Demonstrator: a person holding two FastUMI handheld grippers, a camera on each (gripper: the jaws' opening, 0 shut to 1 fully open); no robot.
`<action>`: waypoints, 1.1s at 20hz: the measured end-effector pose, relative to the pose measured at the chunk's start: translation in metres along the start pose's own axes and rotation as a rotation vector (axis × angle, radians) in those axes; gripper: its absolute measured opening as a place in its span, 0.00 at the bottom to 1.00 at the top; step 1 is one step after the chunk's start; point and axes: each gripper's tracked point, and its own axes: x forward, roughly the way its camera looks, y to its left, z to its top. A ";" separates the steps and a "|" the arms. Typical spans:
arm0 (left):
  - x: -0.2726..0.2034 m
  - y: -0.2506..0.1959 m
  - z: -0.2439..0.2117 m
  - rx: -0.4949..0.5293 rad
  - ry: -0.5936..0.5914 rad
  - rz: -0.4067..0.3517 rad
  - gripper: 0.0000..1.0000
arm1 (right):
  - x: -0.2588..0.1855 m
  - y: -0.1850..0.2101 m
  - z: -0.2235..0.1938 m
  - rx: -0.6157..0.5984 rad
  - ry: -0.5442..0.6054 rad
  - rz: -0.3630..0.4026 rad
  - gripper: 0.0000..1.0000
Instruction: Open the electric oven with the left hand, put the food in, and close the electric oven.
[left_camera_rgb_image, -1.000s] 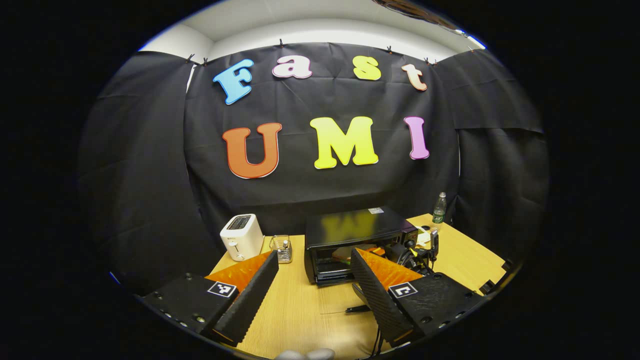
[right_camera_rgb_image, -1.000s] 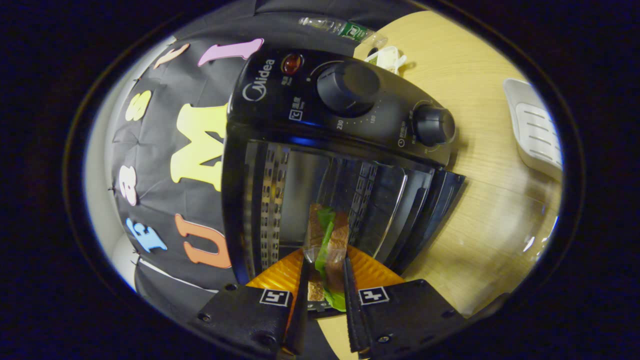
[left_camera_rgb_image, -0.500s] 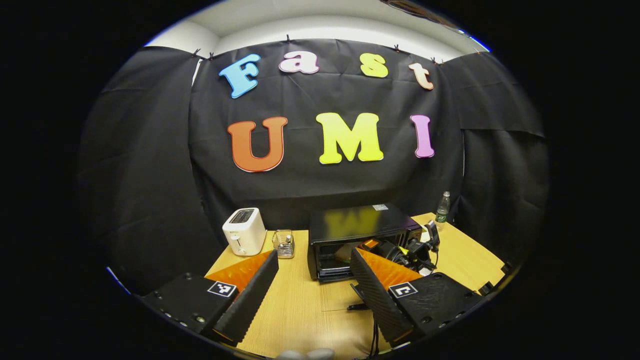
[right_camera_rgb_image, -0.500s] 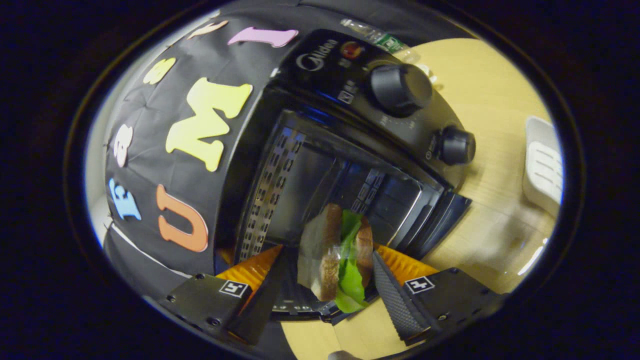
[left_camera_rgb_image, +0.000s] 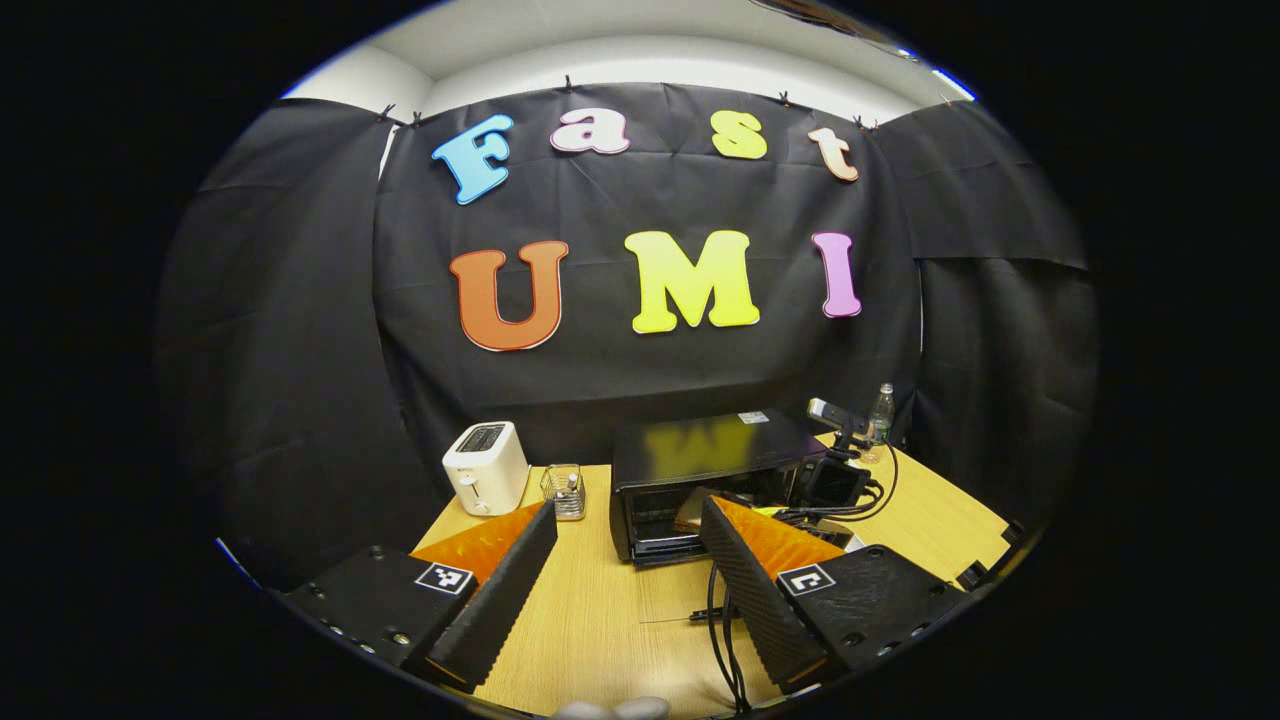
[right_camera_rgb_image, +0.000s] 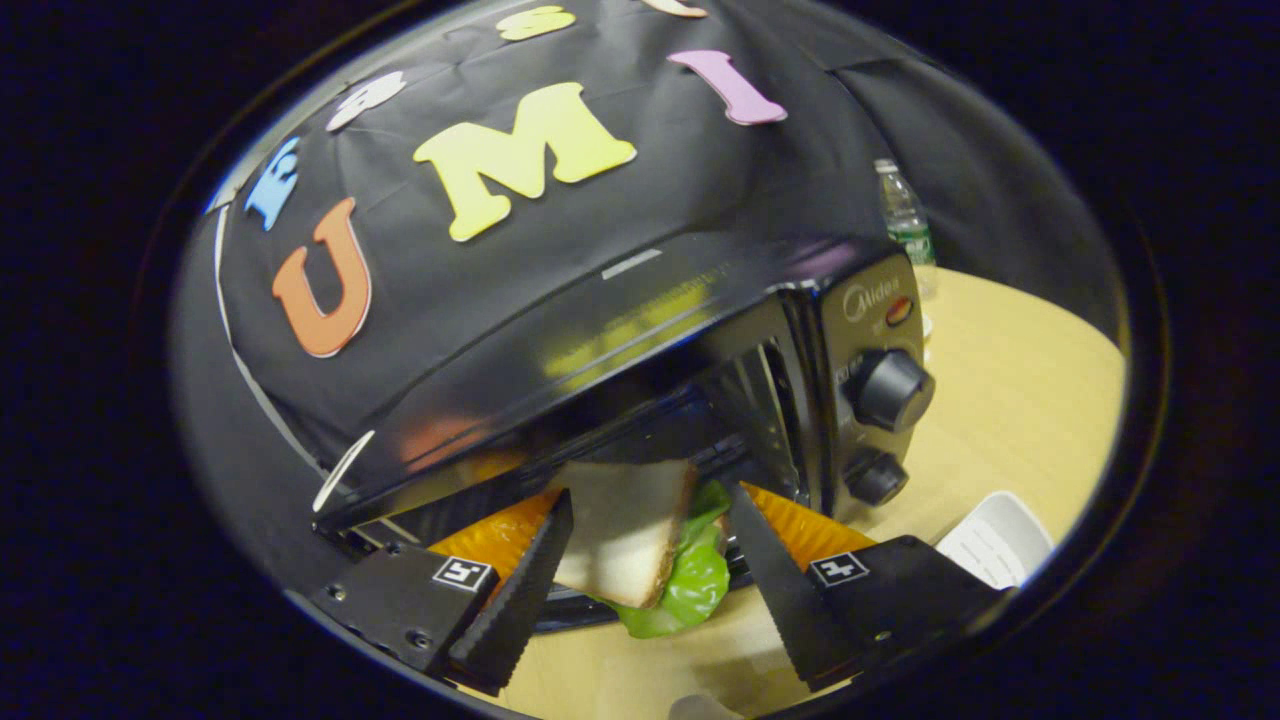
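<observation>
Black oven (right_camera_rgb_image: 640, 330), white toaster (left_camera_rgb_image: 485, 466), pale wood-grain table (left_camera_rgb_image: 600, 620), sandwich (right_camera_rgb_image: 640, 540) with green lettuce.

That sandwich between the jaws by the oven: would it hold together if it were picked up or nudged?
Probably not well. The sandwich looks soft, with loose lettuce hanging out below, so its layers may slide apart. It seems light. It stands on edge at the oven mouth, so a nudge would likely tip it.

1. "Midea" brand + round logo, top of control panel of oven (right_camera_rgb_image: 700, 340), right gripper view.
2. Small print by oven's 2 knobs (right_camera_rgb_image: 888, 388): too small to read.
3. Square black-white marker tags, 1 on each finger mount of left gripper (left_camera_rgb_image: 625, 575) & right gripper (right_camera_rgb_image: 640, 565); pattern only, no text.
4. Bottle (right_camera_rgb_image: 908, 225) label: unreadable.
</observation>
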 end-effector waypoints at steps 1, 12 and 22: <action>-0.001 -0.001 0.000 -0.003 -0.003 0.000 0.95 | -0.004 0.000 -0.004 -0.012 0.016 0.011 0.94; -0.001 -0.007 0.001 0.018 -0.063 0.034 0.94 | -0.163 -0.051 0.102 -0.247 -0.102 0.031 0.94; -0.001 -0.054 -0.017 0.052 -0.061 0.037 0.95 | -0.312 -0.101 0.225 -0.426 -0.343 0.015 0.95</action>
